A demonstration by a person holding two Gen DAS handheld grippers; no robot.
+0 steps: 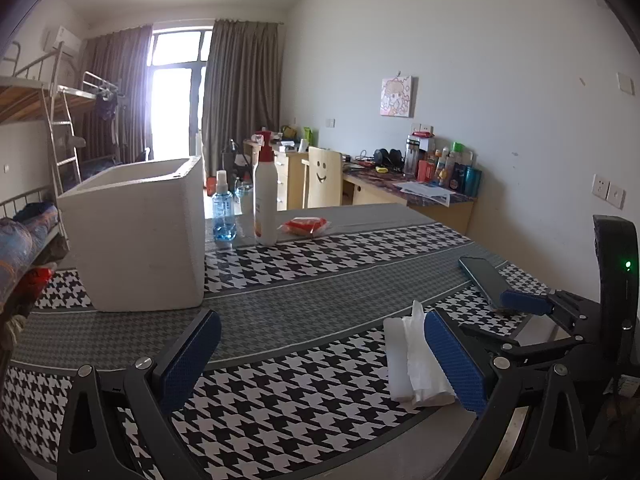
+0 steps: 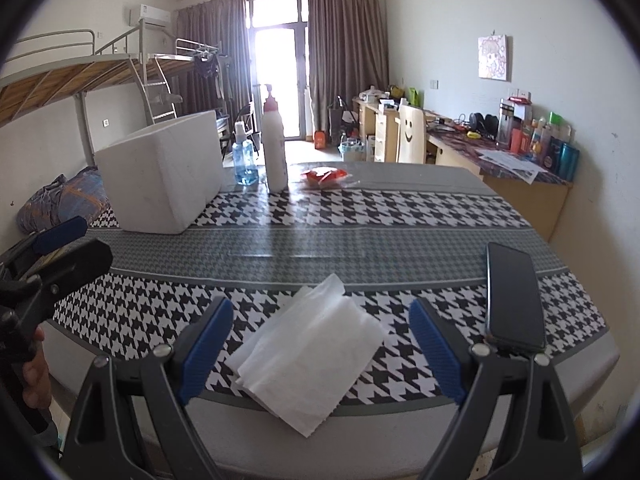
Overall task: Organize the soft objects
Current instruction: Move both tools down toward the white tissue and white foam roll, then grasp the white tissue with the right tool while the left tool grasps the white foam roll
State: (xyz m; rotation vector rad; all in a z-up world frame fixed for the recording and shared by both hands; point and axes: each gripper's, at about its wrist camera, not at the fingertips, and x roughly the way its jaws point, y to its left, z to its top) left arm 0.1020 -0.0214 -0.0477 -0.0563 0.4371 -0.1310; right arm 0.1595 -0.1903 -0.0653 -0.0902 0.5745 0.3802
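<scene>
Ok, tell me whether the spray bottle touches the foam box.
Apart. The right wrist view shows tablecloth between the blue spray bottle and the white foam box; the left wrist view shows the gap too.

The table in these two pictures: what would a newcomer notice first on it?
Probably the black-and-white houndstooth tablecloth, and on it the white tissue lying at the near edge between the open fingers of the right gripper. Next comes the big white foam box at the far left, with a tall white bottle beside it. A dark phone lies at the right.
</scene>
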